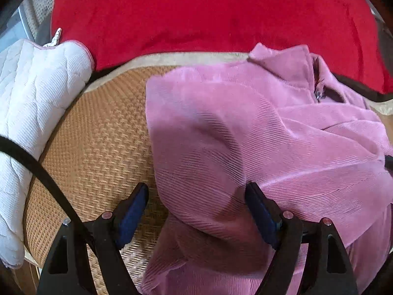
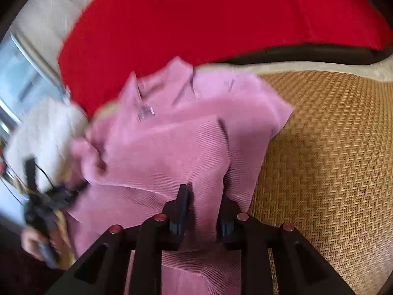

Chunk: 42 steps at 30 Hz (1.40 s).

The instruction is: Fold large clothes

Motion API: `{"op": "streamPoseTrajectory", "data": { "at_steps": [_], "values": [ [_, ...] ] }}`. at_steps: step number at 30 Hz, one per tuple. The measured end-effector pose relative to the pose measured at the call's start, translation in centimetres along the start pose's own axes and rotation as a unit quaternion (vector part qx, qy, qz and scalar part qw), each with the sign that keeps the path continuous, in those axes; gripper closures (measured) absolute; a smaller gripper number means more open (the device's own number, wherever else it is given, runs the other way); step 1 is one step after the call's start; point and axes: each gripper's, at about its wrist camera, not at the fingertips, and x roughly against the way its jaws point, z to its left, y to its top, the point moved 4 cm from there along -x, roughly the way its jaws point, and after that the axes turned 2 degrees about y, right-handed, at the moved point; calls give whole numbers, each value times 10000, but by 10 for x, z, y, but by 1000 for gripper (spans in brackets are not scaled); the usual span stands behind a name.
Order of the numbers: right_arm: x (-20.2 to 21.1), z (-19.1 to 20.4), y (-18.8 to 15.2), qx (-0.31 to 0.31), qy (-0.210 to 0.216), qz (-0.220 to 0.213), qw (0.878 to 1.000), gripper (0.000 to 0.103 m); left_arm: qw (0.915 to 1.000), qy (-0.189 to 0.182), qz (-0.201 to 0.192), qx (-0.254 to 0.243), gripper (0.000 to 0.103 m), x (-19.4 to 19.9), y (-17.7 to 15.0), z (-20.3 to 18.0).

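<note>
no readable text, brand, number or sign anywhere; a small white tag at the pink garment's [image 2: 172, 142] collar is too blurred to read.

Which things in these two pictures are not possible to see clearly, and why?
- Pink garment: its lower part is cut off by the bottom edge in the left wrist view.
- Left gripper in the right wrist view: motion blur hides its jaws.
- Right gripper: whether its pads press the cloth, folds hide.
</note>
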Motion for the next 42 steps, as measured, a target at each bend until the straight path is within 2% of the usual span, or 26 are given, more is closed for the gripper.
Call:
{"op": "streamPoseTrajectory", "data": {
  "at_steps": [2, 5, 7, 10, 12, 14, 16, 17, 19, 21, 23, 24, 25, 26, 27, 28, 30, 32, 34, 35, 38, 41, 42],
  "values": [
    [14, -3, 7, 40, 18, -42, 10000, 78, 9998, -2, -185, 85, 21, 10, 2, 6],
    [44, -13, 19, -155, -6, -813, 9966, 75, 9983, -49, -492, 319, 21, 23, 9, 14],
    [47, -11, 24, -285, 238, -1030, 9940, 75, 9958, -114, -737, 525, 21, 28, 17, 18],
    [35, 8, 26, -29, 319, -960, 9949, 75, 9940, -91, -831, 704, 21, 22, 28, 19],
    [23, 22, 28, 132, 286, -826, 9961, 75, 9949, -7, -669, 756, 21, 7, 34, 16],
    [4, 27, 28, 199, 121, -662, 9975, 75, 9963, 207, -429, 712, 21, -12, 35, 13],
    [-18, 19, 27, 238, -206, -386, 9988, 75, 9967, 373, -2, 722, 20, -35, 30, 14],
    [-30, 15, 25, 196, -234, -169, 9994, 76, 9965, 349, -73, 755, 20, -34, 29, 14],
    [-30, 11, 28, 97, -108, -317, 9994, 76, 9969, 294, -67, 723, 20, -26, 28, 14],
    [-23, 14, 27, 21, 13, -221, 9998, 75, 9969, 189, -232, 723, 20, -14, 28, 16],
    [-6, 24, 26, 153, 422, -448, 9980, 75, 9965, 131, -404, 721, 20, -1, 26, 19],
    [1, 28, 22, 263, 481, -546, 9970, 75, 9961, 55, -519, 715, 20, 8, 23, 20],
    [7, 31, 19, 380, 497, -589, 9963, 72, 9958, 7, -584, 699, 20, 14, 21, 19],
    [10, 38, 14, 556, 511, -570, 9955, 64, 9959, -32, -638, 645, 20, 19, 18, 17],
    [10, 41, 10, 644, 486, -522, 9954, 31, 9965, -41, -649, 525, 20, 23, 13, 13],
    [6, 44, 4, 731, 395, -491, 9953, 13, 9973, -21, -622, 390, 20, 22, 12, 9],
    [-4, 47, -10, 959, 13, -413, 9945, 16, 9987, 128, -487, 37, 20, 12, 4, -2],
    [-17, 47, -18, 1183, -342, -168, 9922, 28, 9982, 395, -210, -388, 19, -5, -5, -11],
    [-13, 48, -21, 1352, -554, -340, 9887, 44, 9975, 431, -337, -457, 20, -1, -6, -13],
    [-8, 48, -20, 1306, -506, -358, 9895, 47, 9977, 392, -334, -449, 20, 4, -6, -12],
    [6, 44, -22, 1188, -324, -504, 9911, 48, 9980, 200, -552, -254, 20, 18, -9, -2],
    [-9, 41, -32, 1397, -563, -74, 9886, 47, 9987, 91, -462, -212, 20, 22, -22, 4],
    [-7, 43, -35, 1537, -604, -190, 9861, 47, 9987, 87, -472, -189, 20, 25, -25, 4]
  ]
}}
